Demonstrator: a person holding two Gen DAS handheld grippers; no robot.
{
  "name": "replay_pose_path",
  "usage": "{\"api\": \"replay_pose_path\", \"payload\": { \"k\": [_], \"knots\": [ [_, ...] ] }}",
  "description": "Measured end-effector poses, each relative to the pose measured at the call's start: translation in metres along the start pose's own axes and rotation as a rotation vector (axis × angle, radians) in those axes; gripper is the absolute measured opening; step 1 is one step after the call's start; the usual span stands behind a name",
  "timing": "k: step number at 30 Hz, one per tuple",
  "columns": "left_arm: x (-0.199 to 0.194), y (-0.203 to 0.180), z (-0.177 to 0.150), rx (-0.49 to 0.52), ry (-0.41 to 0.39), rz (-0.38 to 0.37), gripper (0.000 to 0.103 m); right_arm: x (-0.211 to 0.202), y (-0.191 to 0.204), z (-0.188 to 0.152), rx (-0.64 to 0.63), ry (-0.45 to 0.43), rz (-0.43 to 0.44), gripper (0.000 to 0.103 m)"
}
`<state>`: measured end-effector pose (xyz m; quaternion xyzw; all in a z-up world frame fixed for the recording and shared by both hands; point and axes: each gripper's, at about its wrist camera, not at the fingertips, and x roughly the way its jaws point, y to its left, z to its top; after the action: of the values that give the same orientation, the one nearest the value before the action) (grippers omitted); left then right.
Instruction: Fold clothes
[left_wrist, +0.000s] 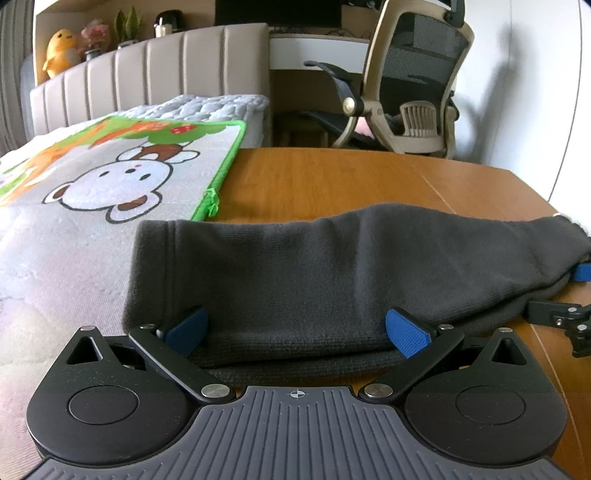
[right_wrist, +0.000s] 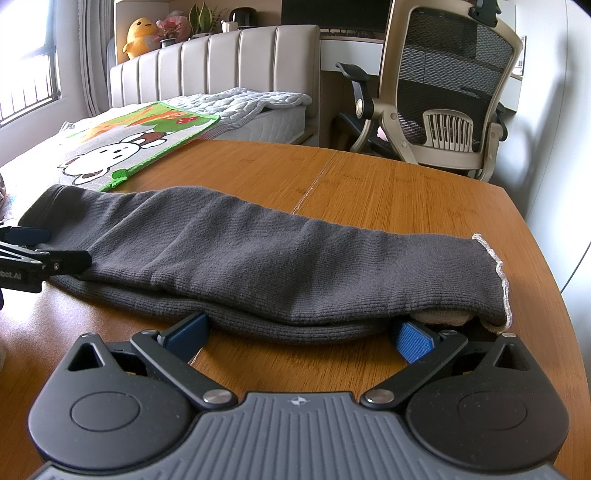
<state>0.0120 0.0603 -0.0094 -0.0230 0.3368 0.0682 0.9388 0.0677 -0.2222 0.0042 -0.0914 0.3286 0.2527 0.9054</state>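
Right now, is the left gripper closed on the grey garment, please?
No: the left gripper stands wide open, its blue pads spread apart at the near edge of the grey garment.

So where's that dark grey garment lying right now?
The dark grey garment lies folded lengthwise across the wooden table, just ahead of both open grippers. Its left end reaches the cartoon mat; the office chair stands beyond the table.

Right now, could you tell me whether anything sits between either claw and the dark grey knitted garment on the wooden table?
Nothing visible does. The left claw and the right claw are both open, right at the near edge of the dark grey knitted garment, which lies alone on the wooden table.
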Motion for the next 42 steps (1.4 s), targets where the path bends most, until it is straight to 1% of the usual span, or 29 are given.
{"api": "replay_pose_path", "payload": {
  "k": [6, 10, 15, 17, 19, 22, 24, 25, 26, 28, 29, 31, 33, 35, 38, 40, 42],
  "knots": [
    [0.001, 0.0, 0.002, 0.008, 0.008, -0.005, 0.103, 0.0, 0.0, 0.0, 0.005, 0.0, -0.004, 0.103],
    [0.003, -0.001, 0.002, 0.006, 0.005, 0.0, 0.103, 0.001, 0.003, 0.001, 0.023, 0.001, -0.024, 0.103],
    [0.001, 0.001, 0.002, 0.001, -0.001, -0.005, 0.103, 0.001, 0.002, 0.004, 0.019, 0.033, -0.015, 0.103],
    [-0.007, 0.001, 0.001, -0.019, -0.044, 0.001, 0.103, 0.001, 0.002, 0.005, 0.018, 0.039, -0.012, 0.103],
    [-0.022, -0.004, -0.001, -0.027, -0.116, -0.016, 0.103, 0.0, 0.0, 0.005, 0.015, 0.046, -0.007, 0.103],
    [-0.049, -0.024, 0.002, 0.021, -0.229, -0.084, 0.103, -0.002, -0.008, 0.004, 0.017, 0.051, -0.006, 0.103],
    [-0.058, -0.042, 0.007, 0.067, -0.266, -0.147, 0.103, -0.007, -0.017, 0.001, 0.076, 0.029, -0.008, 0.103],
    [-0.058, -0.051, 0.01, 0.084, -0.262, -0.182, 0.103, -0.01, -0.023, -0.001, 0.119, 0.014, 0.003, 0.103],
    [-0.054, -0.058, 0.012, 0.093, -0.241, -0.217, 0.103, -0.015, -0.031, -0.004, 0.171, -0.006, 0.025, 0.103],
    [-0.037, -0.07, 0.012, 0.088, -0.18, -0.249, 0.103, -0.025, -0.045, -0.01, 0.265, -0.042, 0.07, 0.103],
    [-0.028, -0.075, 0.013, 0.084, -0.149, -0.261, 0.103, -0.029, -0.049, -0.013, 0.281, -0.051, 0.075, 0.103],
    [-0.01, -0.081, 0.009, 0.057, -0.08, -0.269, 0.103, -0.039, -0.051, -0.014, 0.253, -0.088, 0.054, 0.103],
    [-0.003, -0.083, 0.007, 0.048, -0.047, -0.271, 0.103, -0.047, -0.051, -0.01, 0.205, -0.134, 0.039, 0.103],
    [0.002, -0.084, 0.004, 0.045, -0.02, -0.275, 0.103, -0.05, -0.053, 0.0, 0.192, -0.167, 0.058, 0.103],
    [0.0, -0.081, 0.0, 0.057, -0.012, -0.281, 0.103, -0.038, -0.059, 0.018, 0.26, -0.164, 0.156, 0.103],
    [-0.003, -0.078, -0.003, 0.069, -0.01, -0.284, 0.103, -0.02, -0.065, 0.028, 0.342, -0.131, 0.226, 0.103],
    [-0.006, -0.075, -0.005, 0.075, -0.009, -0.285, 0.103, 0.001, -0.074, 0.032, 0.455, -0.088, 0.262, 0.103]
  ]
}}
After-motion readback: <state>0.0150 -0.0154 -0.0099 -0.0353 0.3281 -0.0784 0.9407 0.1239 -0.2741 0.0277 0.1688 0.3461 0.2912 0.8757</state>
